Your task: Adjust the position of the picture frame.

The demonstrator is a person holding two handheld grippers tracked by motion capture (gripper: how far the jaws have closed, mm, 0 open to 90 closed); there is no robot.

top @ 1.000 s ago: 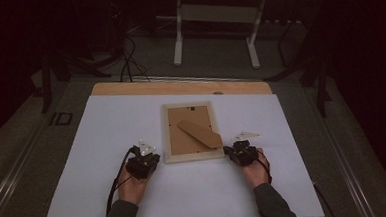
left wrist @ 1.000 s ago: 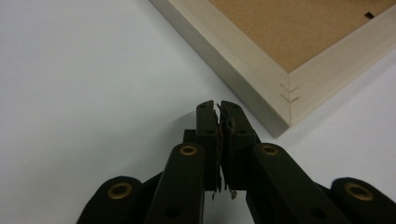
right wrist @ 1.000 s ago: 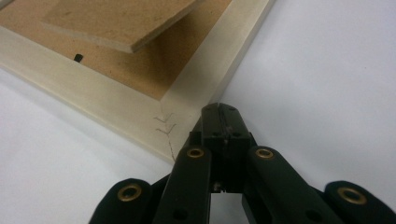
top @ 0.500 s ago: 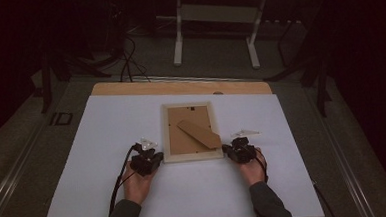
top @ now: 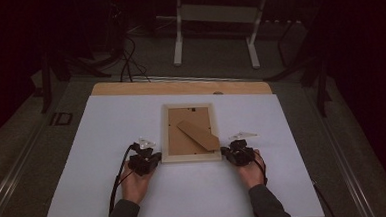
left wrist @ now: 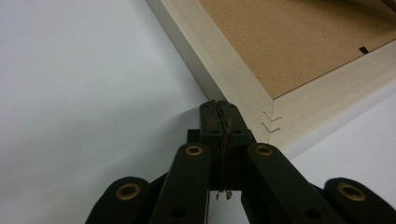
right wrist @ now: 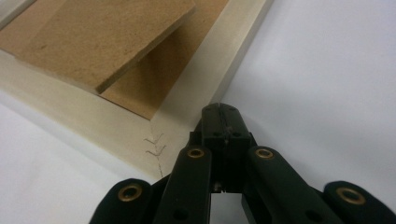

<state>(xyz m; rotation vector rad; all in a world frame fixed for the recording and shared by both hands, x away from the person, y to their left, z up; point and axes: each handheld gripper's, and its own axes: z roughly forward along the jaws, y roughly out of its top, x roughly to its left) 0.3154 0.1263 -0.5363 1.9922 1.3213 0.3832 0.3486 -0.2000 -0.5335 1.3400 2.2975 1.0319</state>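
My left gripper (left wrist: 219,109) has its jaws pressed together, empty, tips just beside the near left corner of the picture frame (left wrist: 233,74). My right gripper (right wrist: 223,114) is likewise closed at the near right corner. The frame lies face down on the white table sheet (top: 107,128), its brown stand flap (top: 198,134) across the backing.

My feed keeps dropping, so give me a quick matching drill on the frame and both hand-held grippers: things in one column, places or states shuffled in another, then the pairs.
Things:
1. left hand-held gripper
2. right hand-held gripper
3. picture frame
4. stand flap

Places or states:
A. lies slanted across the brown backing
B. shut, at the frame's near left corner
C. face down on the white sheet
D. shut, at the frame's near right corner

Pairs: 1-B, 2-D, 3-C, 4-A
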